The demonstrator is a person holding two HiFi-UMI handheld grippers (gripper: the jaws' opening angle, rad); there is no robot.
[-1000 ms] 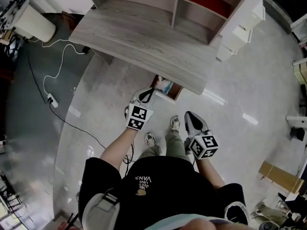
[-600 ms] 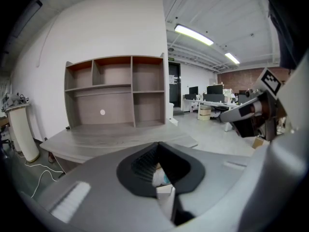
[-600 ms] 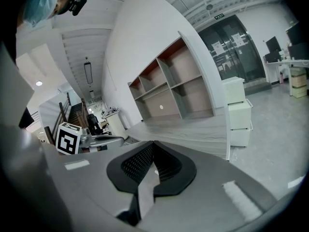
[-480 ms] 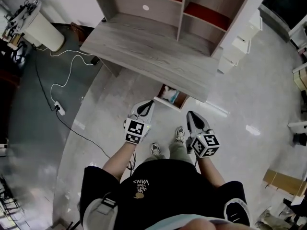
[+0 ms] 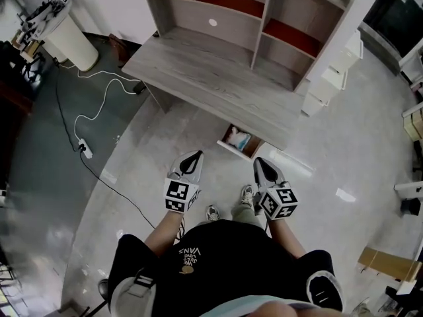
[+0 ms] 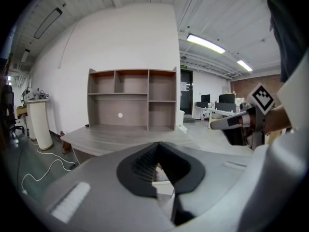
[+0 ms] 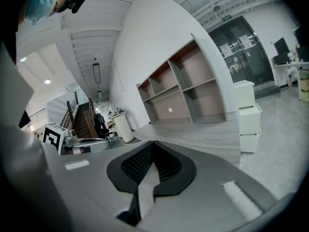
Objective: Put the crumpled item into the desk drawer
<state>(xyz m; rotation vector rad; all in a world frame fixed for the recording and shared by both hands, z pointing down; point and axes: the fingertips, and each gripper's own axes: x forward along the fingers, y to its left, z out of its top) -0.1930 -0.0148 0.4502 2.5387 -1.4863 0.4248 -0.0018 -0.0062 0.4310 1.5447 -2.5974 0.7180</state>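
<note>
Grippers both empty, jaws pressed together: your left gripper (image 5: 190, 158) & right gripper (image 5: 260, 164). Ahead, crumpled pale-blue item (image 5: 240, 139) lies inside open wooden desk drawer (image 5: 227, 148) under grey wood-grain desk (image 5: 198, 71).

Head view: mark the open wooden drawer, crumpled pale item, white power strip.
open wooden drawer (image 5: 231, 151), head view, front rim.
crumpled pale item (image 5: 240, 139), head view, middle.
white power strip (image 5: 84, 149), head view, body.
</note>
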